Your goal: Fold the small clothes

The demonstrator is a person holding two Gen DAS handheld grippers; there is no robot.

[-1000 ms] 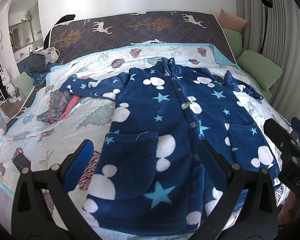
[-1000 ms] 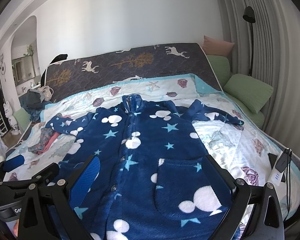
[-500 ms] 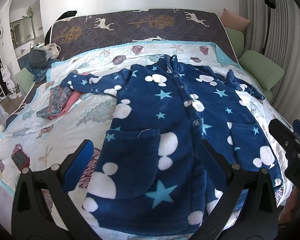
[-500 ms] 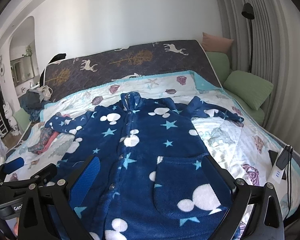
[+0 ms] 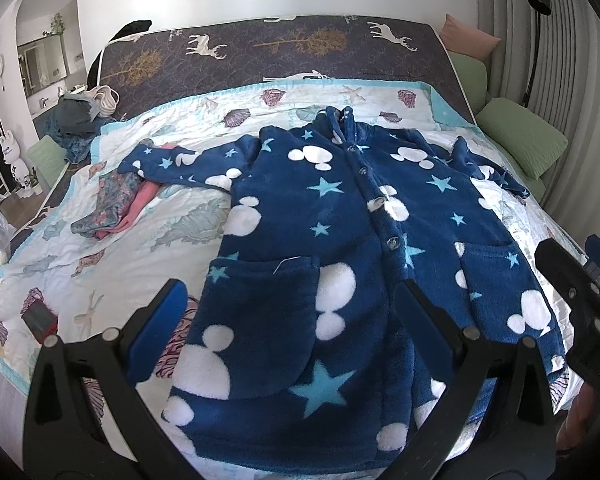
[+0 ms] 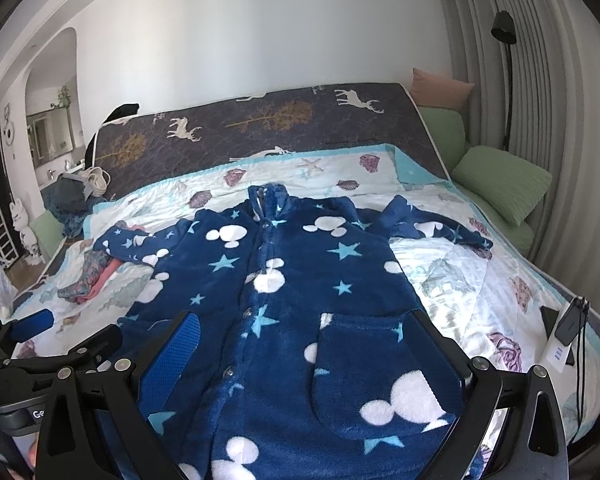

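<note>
A small navy fleece robe (image 5: 340, 240) (image 6: 300, 300) with white mouse heads and light blue stars lies flat and buttoned on the bed, both sleeves spread out, collar toward the headboard. My left gripper (image 5: 288, 312) hovers open above the robe's lower left pocket, holding nothing. Over the lower right pocket my right gripper (image 6: 308, 340) is also open and empty. Each gripper shows at the edge of the other's view. The robe's hem lies partly behind the gripper bodies.
A floral and pink garment pile (image 5: 116, 204) lies under the robe's left sleeve. The quilt (image 5: 112, 264) carries shell prints. A small dark red box (image 5: 40, 320) sits near its left corner. A phone and a white power bank with cable (image 6: 560, 336) rest at the right edge. Green pillows (image 6: 500, 180) line the right side.
Both grippers have drifted slightly, so the robe sits a touch lower and nearer in view. The robe itself has not moved and both grippers stay open.
</note>
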